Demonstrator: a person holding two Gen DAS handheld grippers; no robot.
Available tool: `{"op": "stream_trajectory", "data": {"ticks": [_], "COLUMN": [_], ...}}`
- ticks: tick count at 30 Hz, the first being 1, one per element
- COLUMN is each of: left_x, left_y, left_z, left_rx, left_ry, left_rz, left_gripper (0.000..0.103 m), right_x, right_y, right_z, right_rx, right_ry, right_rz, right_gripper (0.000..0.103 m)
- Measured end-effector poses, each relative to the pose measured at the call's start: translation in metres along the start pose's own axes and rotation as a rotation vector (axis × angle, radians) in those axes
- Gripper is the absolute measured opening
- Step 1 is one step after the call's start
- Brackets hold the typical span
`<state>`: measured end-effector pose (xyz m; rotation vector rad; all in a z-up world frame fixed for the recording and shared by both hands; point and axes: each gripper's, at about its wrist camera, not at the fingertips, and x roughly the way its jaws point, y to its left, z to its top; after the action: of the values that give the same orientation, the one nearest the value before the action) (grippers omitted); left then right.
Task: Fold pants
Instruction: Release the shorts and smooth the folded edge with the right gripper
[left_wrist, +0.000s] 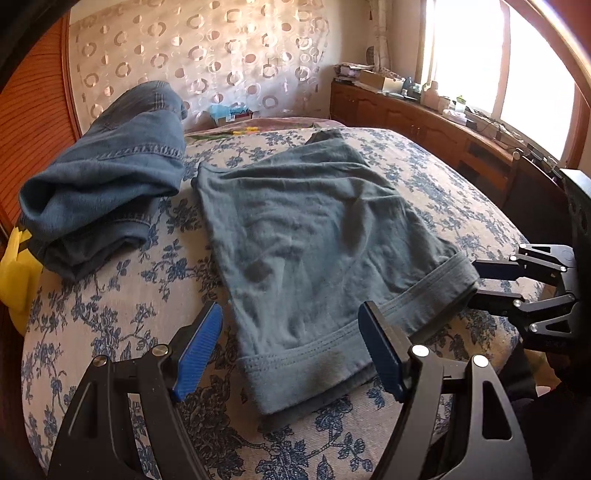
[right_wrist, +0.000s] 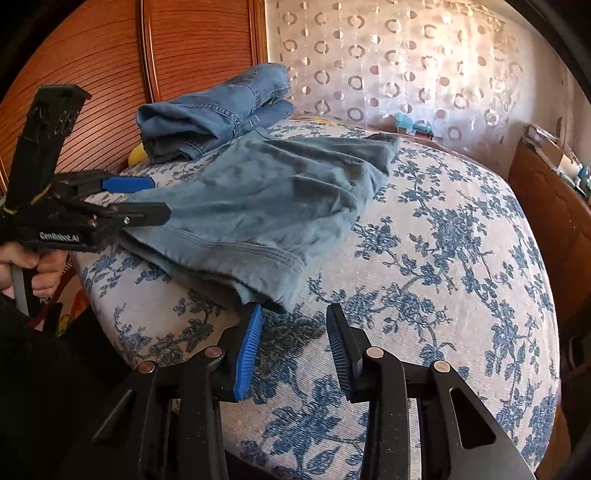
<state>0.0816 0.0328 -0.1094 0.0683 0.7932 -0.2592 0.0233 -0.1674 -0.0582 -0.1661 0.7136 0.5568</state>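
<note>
pants (left_wrist: 310, 236), grey-green and already doubled over, lie flat on the flowered bedspread (left_wrist: 110, 317), their banded hem at the near edge of the bed and their far end up toward the patterned curtain (left_wrist: 207, 48). a folded pair of jeans (left_wrist: 107, 181) sits just beside the pants, on their left as seen from the left wrist.

left gripper (left_wrist: 291, 350) hovers wide open over the left hem corner of the pants, one pad off the cloth on the bedspread side, the other above the band; it holds nothing. right gripper (right_wrist: 293, 343) stands partly open at the opposite hem corner of the pants, its left pad just touching the cloth edge, nothing clamped.

to do this step well, i judge both grippers should straddle the whole stack of layers at the hem corners, bite at the band where the cloth is thickest, close together, then lift evenly so the hem carries toward the far end of the pants without skewing.

hard to tell: how many layers lie under the hem, whether the right pad sits under or beside the cloth, and what the dark patch on the pants is. the far end of the pants is bunched and partly hidden.
</note>
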Motion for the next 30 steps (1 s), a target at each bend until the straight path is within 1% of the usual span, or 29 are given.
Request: {"op": "stream_trajectory", "data": {"ticks": [4,6,7,8,10,14,17,20,25,28,30], "left_x": [0.004,0.006,0.006,0.006,0.007,0.005,0.004,0.004,0.0,-0.007,-0.013], "left_y": [0.003,0.004,0.004,0.005,0.006,0.008,0.008,0.007,0.01,0.014,0.019], "left_z": [-0.004,-0.006,-0.007,-0.008,-0.009,-0.011,-0.013,-0.013,-0.015,-0.018,-0.02], "left_rx": [-0.01,-0.012,-0.014,-0.017,-0.024,-0.031,-0.033,-0.034,-0.04,-0.05,-0.067], "left_ry": [0.015,0.021,0.022,0.024,0.026,0.024,0.024,0.023,0.017,0.001,-0.009], "left_rz": [0.003,0.005,0.004,0.002,-0.002,-0.003,-0.005,-0.007,-0.006,-0.009,-0.015], "left_gripper": [0.077,0.077,0.077,0.077,0.077,0.077,0.077,0.077,0.077,0.077,0.074], "right_x": [0.002,0.003,0.004,0.004,0.001,-0.009,-0.013,-0.019,-0.016,-0.02,-0.026], "right_y": [0.001,0.002,0.002,0.002,0.004,-0.002,-0.009,-0.009,-0.012,-0.013,-0.012], "right_z": [0.004,0.006,0.007,0.007,0.006,0.004,-0.001,-0.006,-0.012,-0.009,-0.006], "right_rx": [-0.006,-0.006,-0.005,-0.006,-0.006,0.03,0.066,0.066,0.078,0.086,0.089], "right_ry": [-0.009,-0.013,-0.015,-0.018,-0.026,-0.04,-0.031,-0.027,0.006,-0.014,-0.032], "right_rz": [-0.009,-0.017,-0.016,-0.012,0.003,0.05,0.084,0.099,0.088,0.086,0.075], "right_gripper": [0.033,0.029,0.022,0.01,0.004,0.003,0.003,0.003,0.003,0.003,0.005]}}
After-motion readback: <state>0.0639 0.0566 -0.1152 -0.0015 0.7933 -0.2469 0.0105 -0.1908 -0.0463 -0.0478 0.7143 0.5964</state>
